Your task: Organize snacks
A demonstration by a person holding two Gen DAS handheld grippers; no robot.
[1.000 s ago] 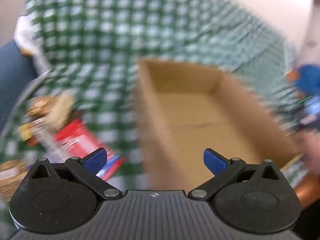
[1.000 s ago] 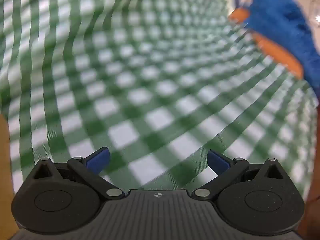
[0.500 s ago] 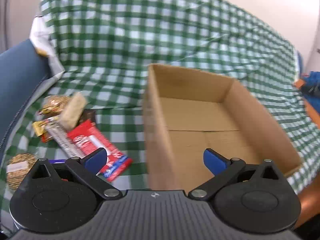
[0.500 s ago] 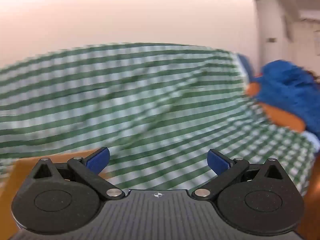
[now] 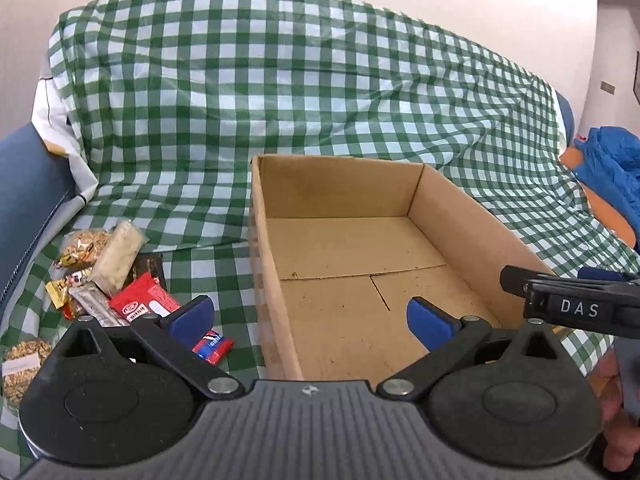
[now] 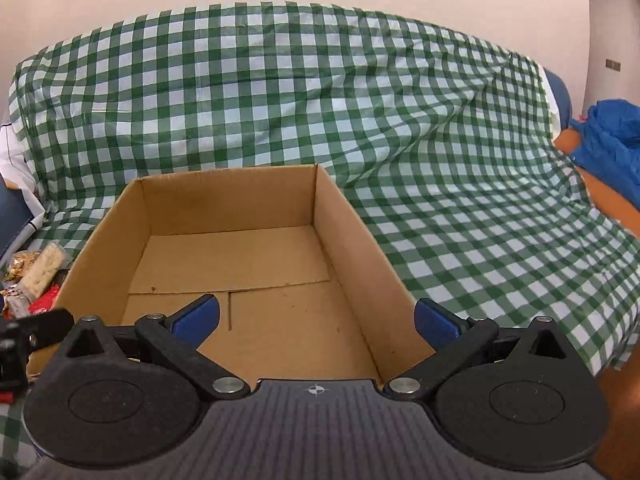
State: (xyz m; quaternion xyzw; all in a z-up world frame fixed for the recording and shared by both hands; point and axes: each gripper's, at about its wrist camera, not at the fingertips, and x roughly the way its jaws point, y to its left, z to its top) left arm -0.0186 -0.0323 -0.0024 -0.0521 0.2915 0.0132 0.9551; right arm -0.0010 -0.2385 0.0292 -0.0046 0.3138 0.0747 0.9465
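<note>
Hovering over the cardboard box (image 5: pixel 360 280), left gripper (image 5: pixel 310 320) is spread wide with nothing between its fingers. Right gripper (image 6: pixel 316 318) is likewise spread and empty, aimed into the same box. Snacks (image 5: pixel 108 276) lie in a pile on the green checked cloth (image 5: pixel 280 100), just left of the box: red packet (image 5: pixel 140 304), pale bar (image 5: pixel 116 256), others.

Box (image 5: pixel 452 216) on cloth (image 5: pixel 280 92); snack pile (image 5: pixel 108 276) left, seemingly touching nothing.
</note>
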